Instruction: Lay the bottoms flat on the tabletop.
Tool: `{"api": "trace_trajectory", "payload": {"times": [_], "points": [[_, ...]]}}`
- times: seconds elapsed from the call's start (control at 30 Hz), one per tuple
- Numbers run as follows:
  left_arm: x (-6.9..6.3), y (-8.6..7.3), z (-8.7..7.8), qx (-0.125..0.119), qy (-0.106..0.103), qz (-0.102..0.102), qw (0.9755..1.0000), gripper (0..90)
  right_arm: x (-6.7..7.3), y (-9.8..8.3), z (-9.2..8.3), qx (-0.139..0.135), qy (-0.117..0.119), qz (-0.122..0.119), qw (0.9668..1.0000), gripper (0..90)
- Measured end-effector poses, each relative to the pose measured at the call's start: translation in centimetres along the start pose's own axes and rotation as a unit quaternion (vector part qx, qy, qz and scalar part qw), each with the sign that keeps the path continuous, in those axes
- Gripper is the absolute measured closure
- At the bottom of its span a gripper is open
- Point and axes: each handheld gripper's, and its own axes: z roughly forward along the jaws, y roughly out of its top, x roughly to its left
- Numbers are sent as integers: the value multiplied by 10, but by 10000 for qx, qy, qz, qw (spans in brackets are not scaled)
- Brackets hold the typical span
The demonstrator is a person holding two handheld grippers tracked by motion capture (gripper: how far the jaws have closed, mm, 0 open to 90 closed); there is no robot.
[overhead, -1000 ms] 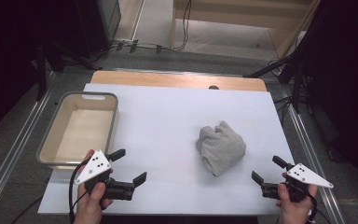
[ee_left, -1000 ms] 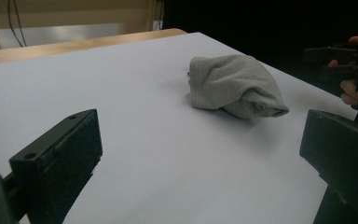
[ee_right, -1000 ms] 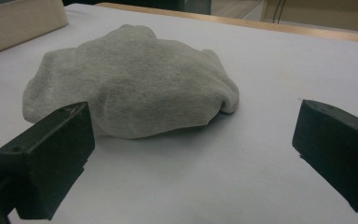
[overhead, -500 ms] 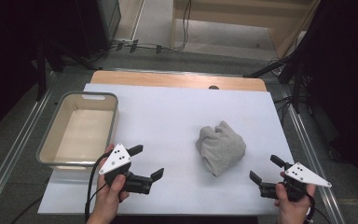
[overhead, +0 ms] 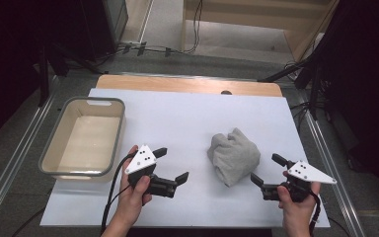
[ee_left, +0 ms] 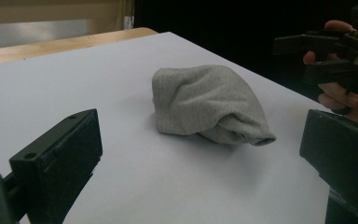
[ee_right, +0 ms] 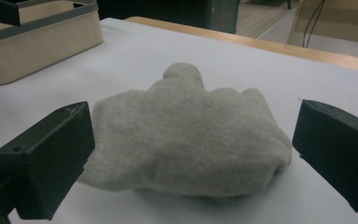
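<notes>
Left gripper [overhead: 170, 165]: held in the person's left hand [overhead: 134, 191] at the near edge of the counter, jaws spread wide with nothing between them, pointing right toward the cloth; a black cable trails from it back along the forearm.
Left gripper, own view: its two black jaws [ee_left: 200, 163] stand far apart at the bottom corners, with the cloth framed between them farther off on the white surface, not touched.
Right gripper [overhead: 265, 170]: held in the person's right hand [overhead: 296, 197] at the near right of the counter, jaws spread, empty, aimed left at the cloth and just beside its near right edge.
Right gripper, own view: the open jaws [ee_right: 191, 154] stand either side of the cloth, which lies close ahead; no contact visible.
Grey cloth [overhead: 233, 156]: a crumpled, bunched heap lying on the counter, right of centre, between the two grippers and nearer the right one; seen also at [ee_left: 207, 105] and [ee_right: 186, 140].
Counter [overhead: 187, 118]: covered by a white sheet, with a strip of bare wood along the far edge.
Tub [overhead: 48, 160]: a beige rectangular bin with a grey rim, on the left side of the counter, well apart from the cloth, just left of the left gripper; its wall shows at [ee_right: 42, 42].
Beyond the counter: floor with cables and dark stands.
</notes>
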Motion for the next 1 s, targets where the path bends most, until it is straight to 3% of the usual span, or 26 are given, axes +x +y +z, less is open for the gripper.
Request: {"api": "trace_trajectory", "payload": {"times": [0.3,0.43,0.77,1.0], "points": [[2,-4,8,64,2,-19,10000,0,-3,16,26,62,-25,75,9999,0],[1,-11,15,152,-62,-14,9999,0,-6,5,41,298,-35,70,9995,0],[-3,-27,33,410,-211,-38,9989,0,-7,-12,56,567,60,234,9981,0],[-7,-31,38,490,-255,-3,9985,0,-7,-21,60,739,-97,249,9969,0]]}}
